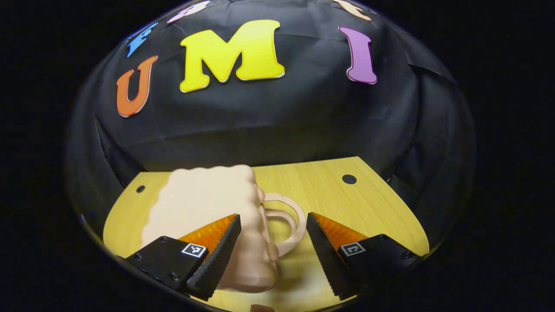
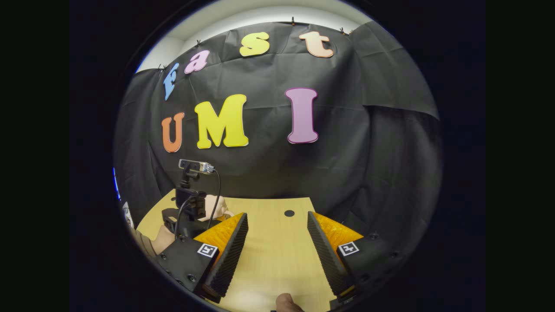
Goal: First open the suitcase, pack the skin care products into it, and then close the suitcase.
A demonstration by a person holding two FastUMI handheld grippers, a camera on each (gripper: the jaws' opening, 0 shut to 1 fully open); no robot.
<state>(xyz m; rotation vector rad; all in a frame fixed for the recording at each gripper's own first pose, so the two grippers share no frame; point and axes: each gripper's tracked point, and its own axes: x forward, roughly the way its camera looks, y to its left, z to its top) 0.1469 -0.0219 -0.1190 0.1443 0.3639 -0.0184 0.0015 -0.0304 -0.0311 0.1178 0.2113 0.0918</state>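
In the left gripper view, the left hand-held gripper (image 1: 273, 251) is spread wide around a closed, pale pink ribbed plastic suitcase (image 1: 217, 216) on the wooden bench (image 1: 347, 199), its handle between the fingers. Opening it likely calls for catching the lid's edge. In the right gripper view, the right hand-held gripper (image 2: 275, 251) is spread, holding nothing, the suitcase far ahead to its left.

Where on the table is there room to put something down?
The wooden table is bare between the right hand-held gripper and the booth's black wall. In the left gripper view, the patch right of the suitcase, around the round hole, is free too. It is crowded where the suitcase stands, at the left hand-held gripper.
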